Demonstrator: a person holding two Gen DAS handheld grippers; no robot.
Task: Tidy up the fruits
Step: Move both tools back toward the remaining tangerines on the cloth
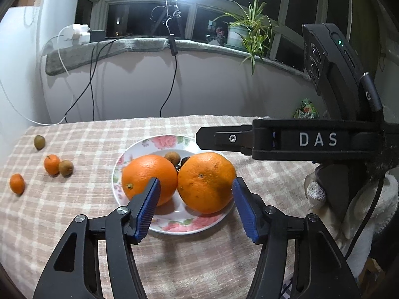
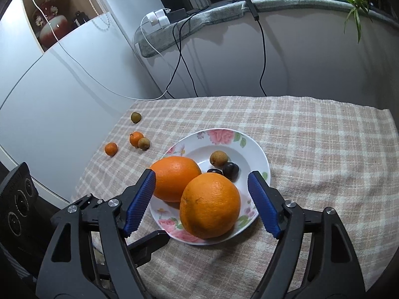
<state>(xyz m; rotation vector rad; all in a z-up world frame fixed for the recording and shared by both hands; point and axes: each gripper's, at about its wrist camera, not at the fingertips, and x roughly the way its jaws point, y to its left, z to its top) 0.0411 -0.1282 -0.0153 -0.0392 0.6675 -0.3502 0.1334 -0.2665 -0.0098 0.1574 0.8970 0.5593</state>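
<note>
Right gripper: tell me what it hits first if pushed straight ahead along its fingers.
Most likely the nearer orange on the floral plate. It sits between the open fingers of the right gripper, slightly ahead. Depth is unclear, so the fingers might also straddle it and touch the plate's rim.

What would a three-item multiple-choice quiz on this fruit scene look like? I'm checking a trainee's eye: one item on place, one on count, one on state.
1. Where do the two large oranges lie?
A. on the floral plate
B. on the windowsill
C. on the bare cloth

2. How many small fruits lie on the cloth, off the plate?
A. one
B. four
C. seven

3. How do both grippers stand?
A. shut on an orange
B. open, holding nothing
C. shut on the plate rim

Answers:
1 A: both large oranges rest on the floral plate.
2 B: two small oranges and two brownish fruits lie on the cloth.
3 B: left gripper and right gripper have spread jaws, gripping nothing.
</note>
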